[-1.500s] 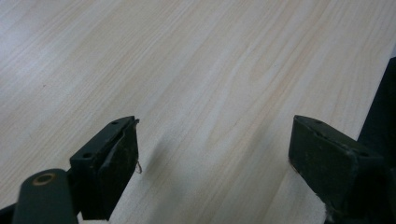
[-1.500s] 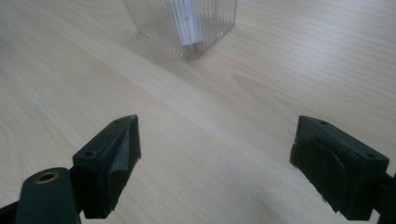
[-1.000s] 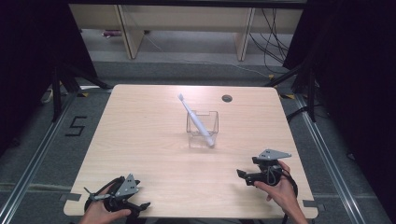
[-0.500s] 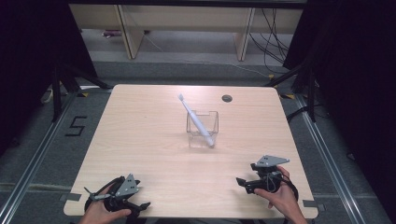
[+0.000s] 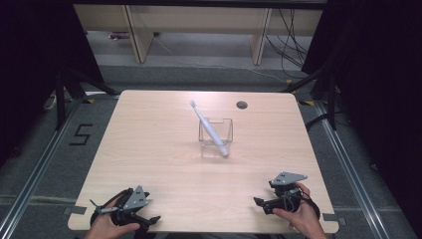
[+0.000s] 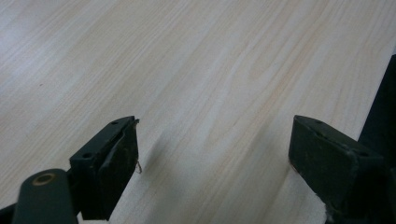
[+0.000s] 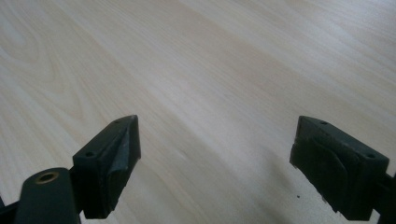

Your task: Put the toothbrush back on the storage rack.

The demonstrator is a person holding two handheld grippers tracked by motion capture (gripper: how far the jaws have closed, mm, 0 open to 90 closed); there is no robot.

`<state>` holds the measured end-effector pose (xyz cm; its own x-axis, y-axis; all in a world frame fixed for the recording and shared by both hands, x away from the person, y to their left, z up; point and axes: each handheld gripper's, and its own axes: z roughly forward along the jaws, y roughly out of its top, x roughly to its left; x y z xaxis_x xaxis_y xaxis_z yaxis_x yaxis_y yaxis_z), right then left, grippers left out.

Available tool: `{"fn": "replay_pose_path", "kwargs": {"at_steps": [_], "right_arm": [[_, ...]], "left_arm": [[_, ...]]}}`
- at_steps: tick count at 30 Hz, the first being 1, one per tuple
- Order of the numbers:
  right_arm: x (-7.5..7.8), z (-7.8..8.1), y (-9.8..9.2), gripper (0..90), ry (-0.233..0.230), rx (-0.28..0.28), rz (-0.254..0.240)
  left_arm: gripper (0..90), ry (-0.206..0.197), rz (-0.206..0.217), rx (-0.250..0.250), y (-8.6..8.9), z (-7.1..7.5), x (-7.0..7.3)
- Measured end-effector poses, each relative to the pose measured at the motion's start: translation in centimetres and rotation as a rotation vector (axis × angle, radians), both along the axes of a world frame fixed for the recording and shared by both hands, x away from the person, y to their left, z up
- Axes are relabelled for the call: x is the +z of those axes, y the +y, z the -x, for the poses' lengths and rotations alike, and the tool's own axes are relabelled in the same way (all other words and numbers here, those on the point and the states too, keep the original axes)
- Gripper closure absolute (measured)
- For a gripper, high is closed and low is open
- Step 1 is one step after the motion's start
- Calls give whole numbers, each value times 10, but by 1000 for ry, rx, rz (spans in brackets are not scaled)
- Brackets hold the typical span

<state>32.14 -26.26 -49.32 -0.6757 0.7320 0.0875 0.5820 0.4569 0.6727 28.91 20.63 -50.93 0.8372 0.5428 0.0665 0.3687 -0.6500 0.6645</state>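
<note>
A clear plastic box (image 5: 216, 137) stands near the middle of the wooden table (image 5: 149, 149). A white toothbrush (image 5: 209, 128) leans in it, head pointing up and to the far left. My left gripper (image 5: 150, 221) rests at the front left edge, held by a hand, its jaws pointing right. My right gripper (image 5: 262, 205) lies near the front right corner with its jaws pointing left. In the left gripper view the left gripper (image 6: 212, 140) is open over bare wood. The right gripper (image 7: 217, 140) in its own view is open too, with nothing between the jaws.
A round cable hole (image 5: 242, 105) sits near the table's far edge. Beyond the table are a shelf unit (image 5: 199, 25) and cables (image 5: 293, 45) on the floor. A floor mark "5" (image 5: 81, 134) lies to the left.
My right gripper has drawn back toward the front edge of the table. The left gripper, box and toothbrush have not moved.
</note>
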Motion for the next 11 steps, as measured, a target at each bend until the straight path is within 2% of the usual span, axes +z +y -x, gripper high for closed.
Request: {"fn": "replay_pose_path", "kwargs": {"at_steps": [1, 3, 4, 5, 6, 8, 9, 11], "right_arm": [[0, 0, 0, 162, -3, -2, 4], [0, 3, 0, 162, 27, -14, 3], [-1, 0, -2, 162, 0, 15, 13], [-1, 1, -2, 162, 8, 2, 16], [0, 0, -4, 162, -17, 16, 31], [0, 1, -4, 162, -1, 8, 21], [-1, 2, -3, 162, -2, -1, 6], [-2, 1, -5, 162, -12, 4, 12]], "left_arm": [[155, 0, 0, 1, 0, 0, 0], [155, 1, 0, 1, 0, 0, 0], [155, 2, 1, 3, 0, 0, 0], [155, 3, 0, 3, 0, 0, 0], [155, 4, 0, 3, 0, 0, 0], [155, 6, -17, 4, 0, -1, 0], [155, 9, -17, 3, 0, 0, 0], [155, -3, -20, -8, 1, -1, 0]]}}
